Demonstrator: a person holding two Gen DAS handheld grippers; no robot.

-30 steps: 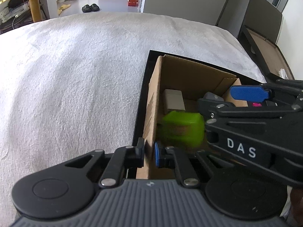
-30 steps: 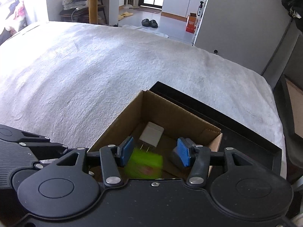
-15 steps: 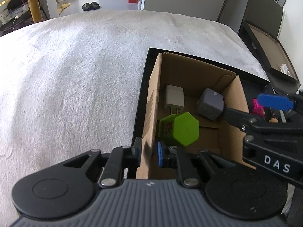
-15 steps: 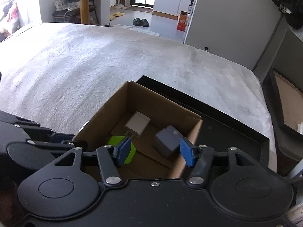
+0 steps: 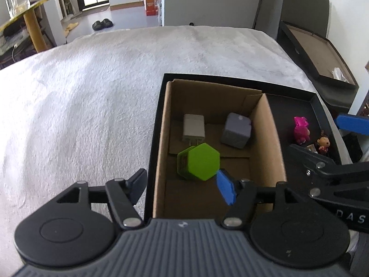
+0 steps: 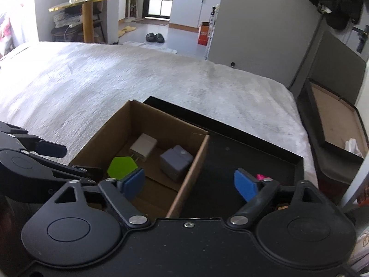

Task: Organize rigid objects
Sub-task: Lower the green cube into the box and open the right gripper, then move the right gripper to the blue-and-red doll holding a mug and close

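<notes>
both grippers, left and right, gape wide; right finger half-hides pink figurine.

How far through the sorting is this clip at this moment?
Done: the green hexagonal piece, white charger and grey cube lie in the cardboard box. In hand: nothing; the left gripper and right gripper are both open and empty. Left: the pink figurine and small doll sit in the black tray beside the box.

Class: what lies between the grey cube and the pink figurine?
In the left wrist view, the cardboard box's right wall separates the grey cube from the pink figurine in the black tray.
</notes>
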